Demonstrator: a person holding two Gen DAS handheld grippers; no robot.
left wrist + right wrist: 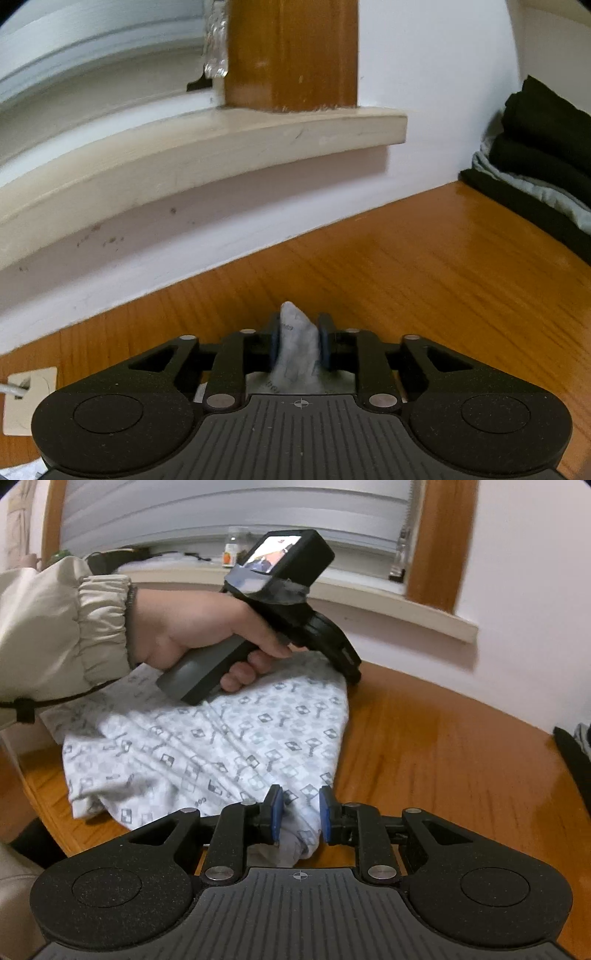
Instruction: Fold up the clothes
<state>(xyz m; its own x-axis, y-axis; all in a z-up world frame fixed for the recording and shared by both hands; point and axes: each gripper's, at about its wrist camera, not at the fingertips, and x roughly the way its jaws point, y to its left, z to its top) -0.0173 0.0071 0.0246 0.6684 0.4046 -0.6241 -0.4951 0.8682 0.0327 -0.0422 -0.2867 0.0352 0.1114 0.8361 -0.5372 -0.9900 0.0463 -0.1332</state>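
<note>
On the table (443, 738), the left gripper (300, 341) is pinching a peak of the patterned cloth (229, 746) while the right gripper (298, 814) is standing narrowly parted around its edge, pads not pressing.

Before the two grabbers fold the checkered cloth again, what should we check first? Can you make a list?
1. Left gripper has cloth: ok, a bunched corner of the patterned cloth sits between its pads.
2. Right gripper has cloth: cannot tell, a fold lies between its blue pads but they may not be pressing it.
3. Cloth lying flat: not ok, it is rumpled with ridges.
4. Bare table to fold onto: ok, wood shows beside the cloth.
5. Folded dark clothes out of the way: ok, stacked at the table's far right edge.
</note>
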